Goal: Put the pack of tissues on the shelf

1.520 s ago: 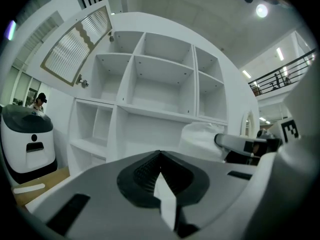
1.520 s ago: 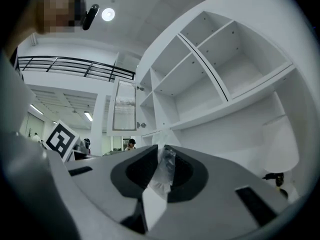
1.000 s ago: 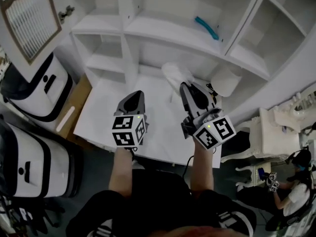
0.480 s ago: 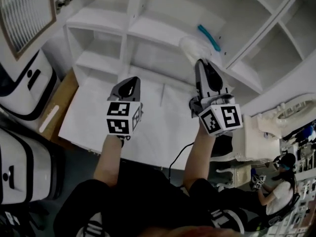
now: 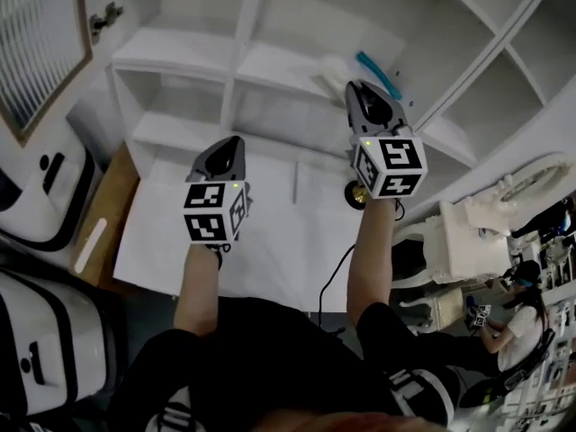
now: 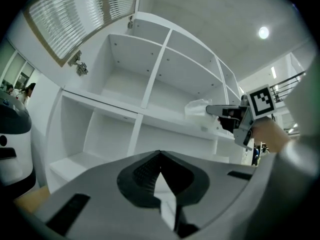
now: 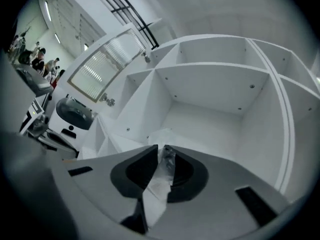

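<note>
The pack of tissues (image 5: pixel 331 70), soft white plastic, hangs at the front edge of a white shelf board (image 5: pixel 270 61). My right gripper (image 5: pixel 353 90) is shut on its near end. In the right gripper view a crinkled fold of the pack (image 7: pixel 163 170) is pinched between the jaws of the right gripper (image 7: pixel 160 148), facing an open shelf compartment (image 7: pixel 210 119). My left gripper (image 5: pixel 222 156) hovers lower, over the white table (image 5: pixel 171 241), shut with nothing in it. The left gripper (image 6: pixel 160 153) view shows the pack (image 6: pixel 197 107) and right gripper (image 6: pixel 227 115) at the shelf edge.
A teal object (image 5: pixel 378 72) lies on the same shelf, just right of the pack. A cabinet door with ribbed glass (image 5: pixel 36 34) hangs open at upper left. White and black machines (image 5: pixel 36 187) stand left of the table. An ornate white chair (image 5: pixel 472 232) is at right.
My right gripper has carried the pack up and away from over the table to the shelf's front edge. The left gripper has stayed about where it was.
</note>
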